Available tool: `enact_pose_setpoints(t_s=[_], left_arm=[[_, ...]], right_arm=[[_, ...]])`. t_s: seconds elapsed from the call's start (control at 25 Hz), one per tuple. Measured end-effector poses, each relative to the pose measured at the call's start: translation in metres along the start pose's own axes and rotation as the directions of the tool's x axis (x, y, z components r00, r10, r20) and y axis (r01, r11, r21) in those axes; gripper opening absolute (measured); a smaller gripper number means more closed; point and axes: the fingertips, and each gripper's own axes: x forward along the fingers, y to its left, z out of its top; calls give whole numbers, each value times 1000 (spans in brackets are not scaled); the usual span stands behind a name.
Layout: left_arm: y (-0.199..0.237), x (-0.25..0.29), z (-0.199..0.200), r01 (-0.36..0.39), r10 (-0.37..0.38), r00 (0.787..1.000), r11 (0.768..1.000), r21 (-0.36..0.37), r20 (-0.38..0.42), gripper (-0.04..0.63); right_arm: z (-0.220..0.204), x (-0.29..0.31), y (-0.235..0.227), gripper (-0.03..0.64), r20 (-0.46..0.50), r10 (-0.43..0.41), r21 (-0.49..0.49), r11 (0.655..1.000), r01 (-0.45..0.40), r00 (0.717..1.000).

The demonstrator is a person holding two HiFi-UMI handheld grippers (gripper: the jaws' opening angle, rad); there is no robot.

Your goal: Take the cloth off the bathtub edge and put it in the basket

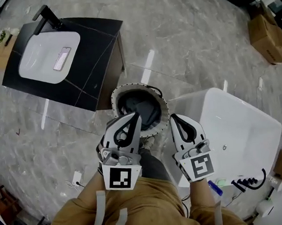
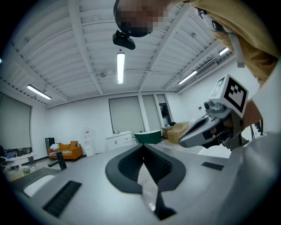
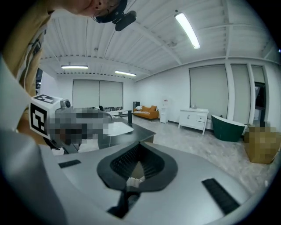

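Place step looks done to me. A dark crumpled bundle, the cloth (image 1: pixel 141 107) by my read, sits inside the round basket (image 1: pixel 124 89) on the floor, straight ahead of the person and just beside the corner of the white bathtub (image 1: pixel 203 97). The tub edge that shows is bare. A stretch of the near rim is hidden behind the right gripper (image 1: pixel 174 117), so I can't vouch for that bit. From above, the left gripper (image 1: pixel 134 116) overlaps the basket's near side, and the right one sits over the gap between basket and tub. Both are held close to the person's body and point out into the room, not down. In the left gripper view the fingers (image 2: pixel 127 166) are pressed together at the tips with nothing between them, only room beyond. The right gripper view is the same: fingers (image 3: pixel 153 165) closed tip to tip, empty. Next move, as I judge it, needs no grasp. Look down to confirm no corner of cloth hangs over the basket rim, check the hidden bit of tub edge, then stand down. If a corner does hang out, that calls for spread fingers, a straight-down approach into the basket mouth, and a pinch and drop. Stay off the rim, since the basket looks light enough to tip.
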Motion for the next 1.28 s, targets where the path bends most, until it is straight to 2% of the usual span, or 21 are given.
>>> enact_pose_setpoints(t_s=[0.32,0.56,0.8,1.04,1.28], left_arm=[[-5,-28,91,7,-16,994,996,84,110,5],[-12,-48,133,-2,-22,984,990,138,176,5],[-12,-56,155,-21,-17,976,985,173,216,5],[-9,-54,159,-30,-11,971,985,168,237,5],[-7,-49,160,-15,-21,973,988,155,229,5]], right_arm=[[94,-66,-2,6,156,-39,-62,997,50,987],[127,-102,2,5,228,-55,-89,993,77,972],[161,-130,3,5,323,-74,-112,987,116,944],[171,-145,-2,5,356,-110,-122,979,162,928],[170,-146,-7,5,349,-130,-106,979,176,928]])
